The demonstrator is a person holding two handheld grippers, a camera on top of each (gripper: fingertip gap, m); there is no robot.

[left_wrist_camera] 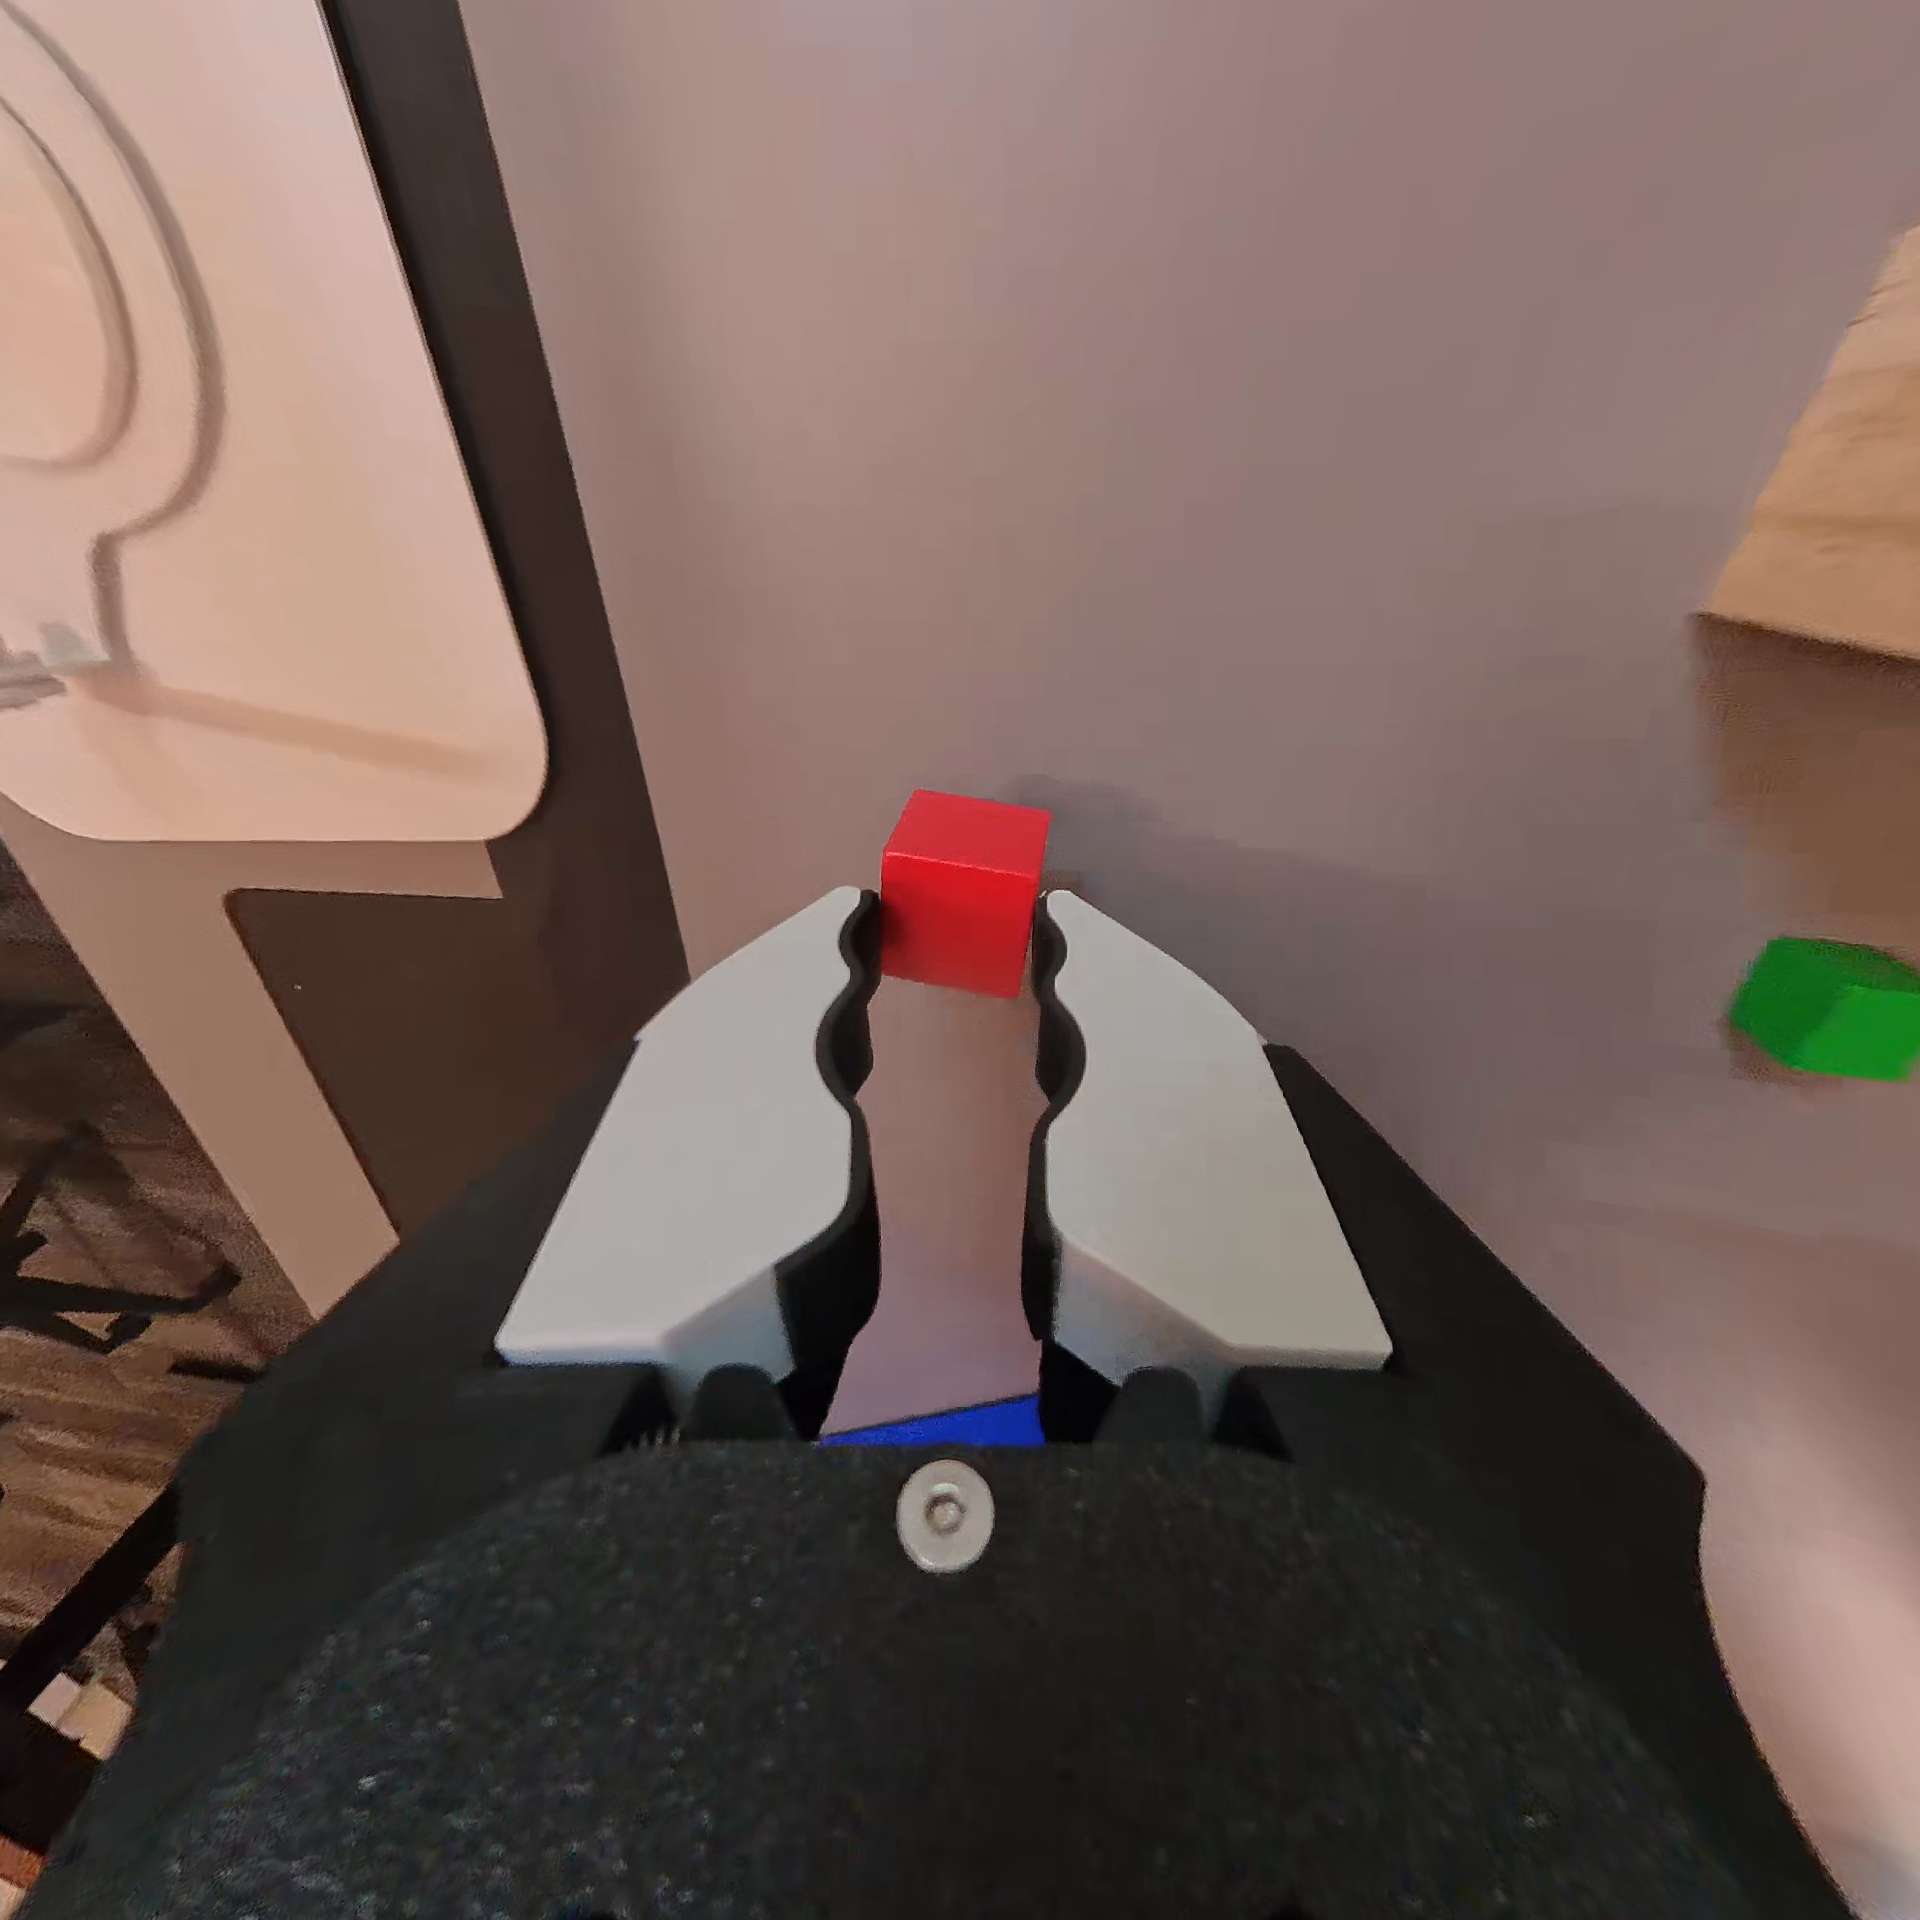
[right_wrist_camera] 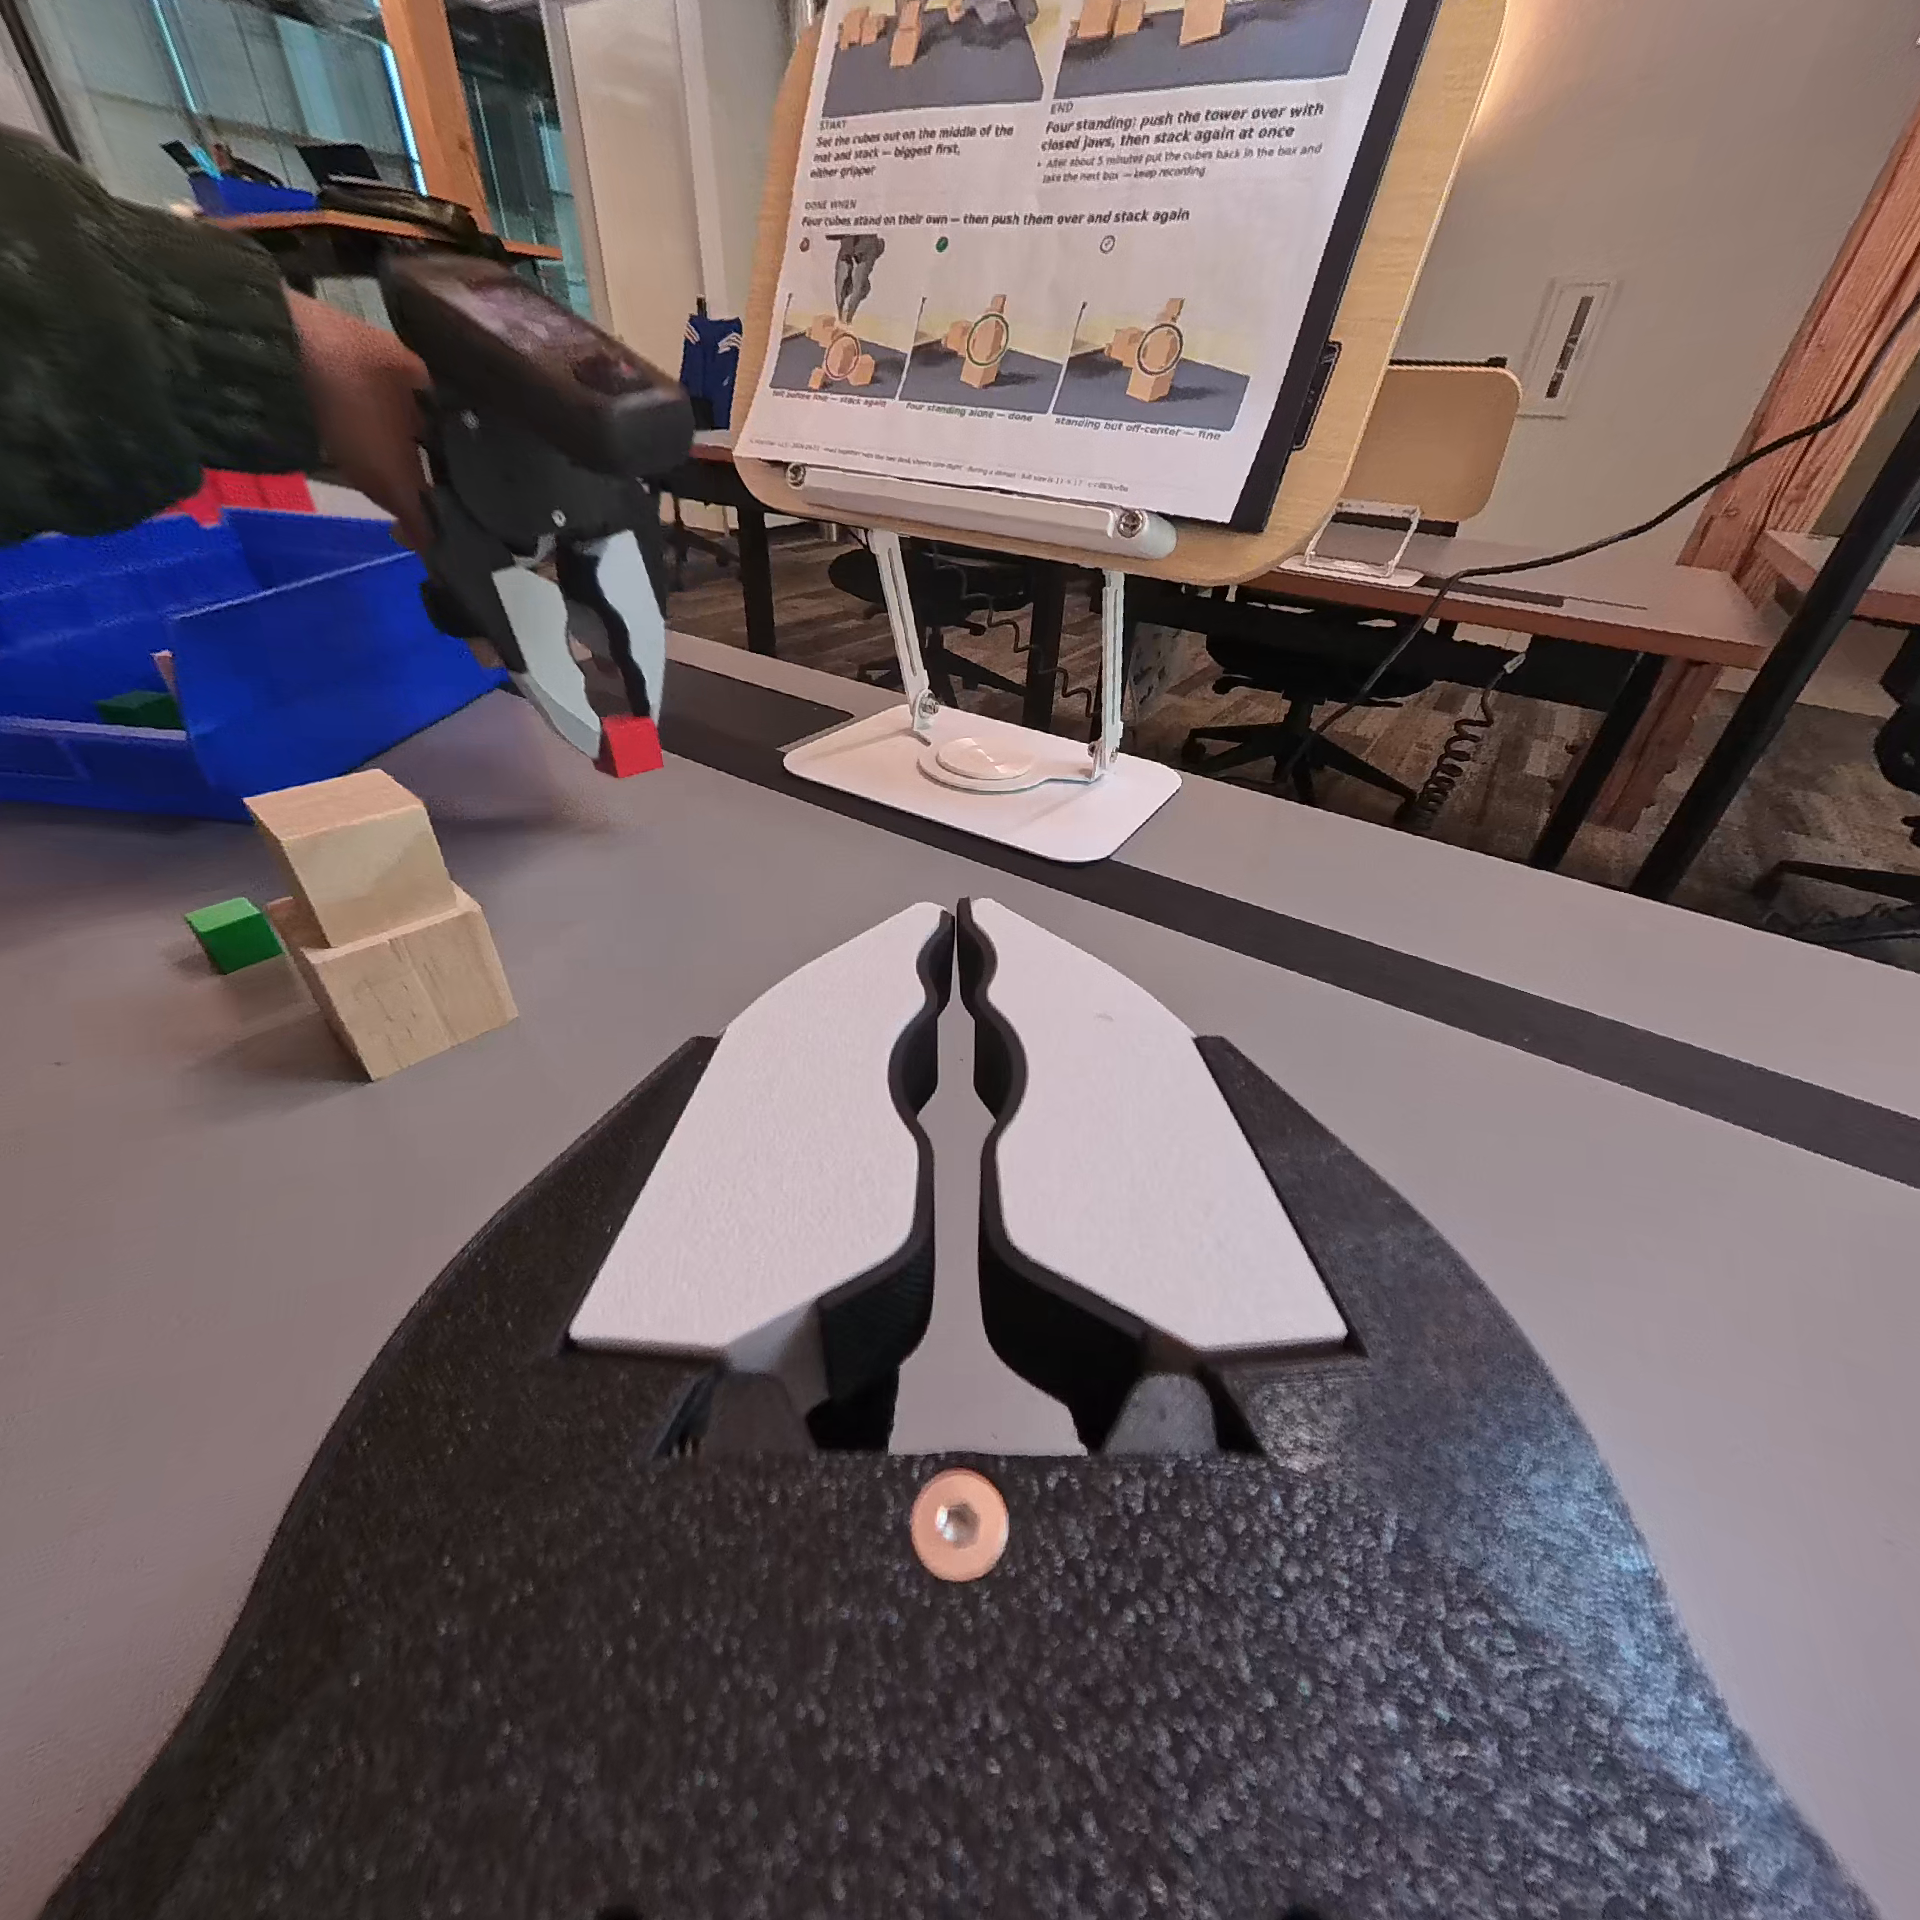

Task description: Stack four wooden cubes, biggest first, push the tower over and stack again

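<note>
Pinched at the tips of the left fingers point(left_wrist_camera: 958, 914), above the desk point(right_wrist_camera: 727, 1039): red cube point(left_wrist_camera: 961, 899), likely light, stiff, smooth-faced. Right fingers point(right_wrist_camera: 956, 920) closed, empty.

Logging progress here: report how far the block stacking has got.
Done: a wooden block sits tilted on a larger wooden block. In hand: the left claw grips a red cube above the table. Left: a green cube lies unstacked; the right claw is shut, empty.

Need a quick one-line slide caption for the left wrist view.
Left hand-held gripper clamps a red cube above the grey table, green block to its right.
</note>
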